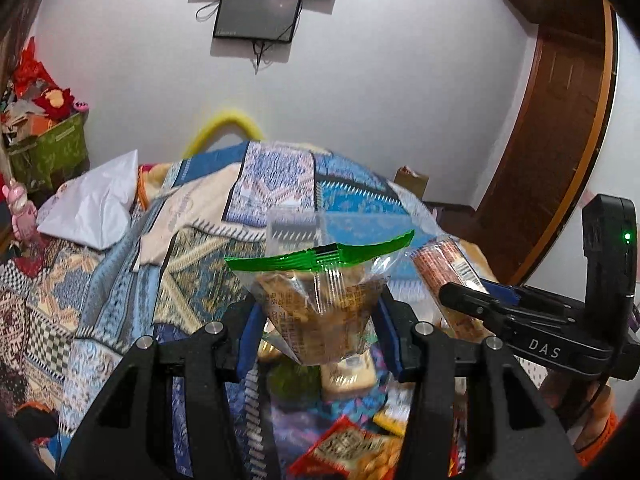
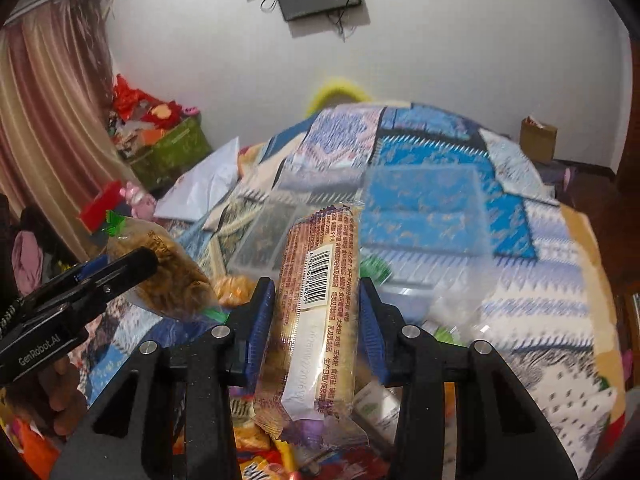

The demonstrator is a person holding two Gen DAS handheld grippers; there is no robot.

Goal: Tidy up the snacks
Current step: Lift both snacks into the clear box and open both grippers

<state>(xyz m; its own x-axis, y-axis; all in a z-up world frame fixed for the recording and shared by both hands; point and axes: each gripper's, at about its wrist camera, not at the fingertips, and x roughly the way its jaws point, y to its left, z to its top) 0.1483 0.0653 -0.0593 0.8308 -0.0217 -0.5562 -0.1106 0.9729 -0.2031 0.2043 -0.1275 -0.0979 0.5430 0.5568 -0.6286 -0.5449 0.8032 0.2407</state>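
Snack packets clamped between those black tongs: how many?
2: a clear green-topped cracker bag in the left gripper, a long barcoded biscuit roll in the right gripper.

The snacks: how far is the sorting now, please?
Done: nothing visibly. The clear plastic box on the patterned blanket looks empty.

In hand: the left tongs grip a clear snack bag with a green seal; the right tongs grip a long cracker pack with a barcode. Both are lifted off the blanket.

Left: a pile of loose snack packets lies under the tongs.
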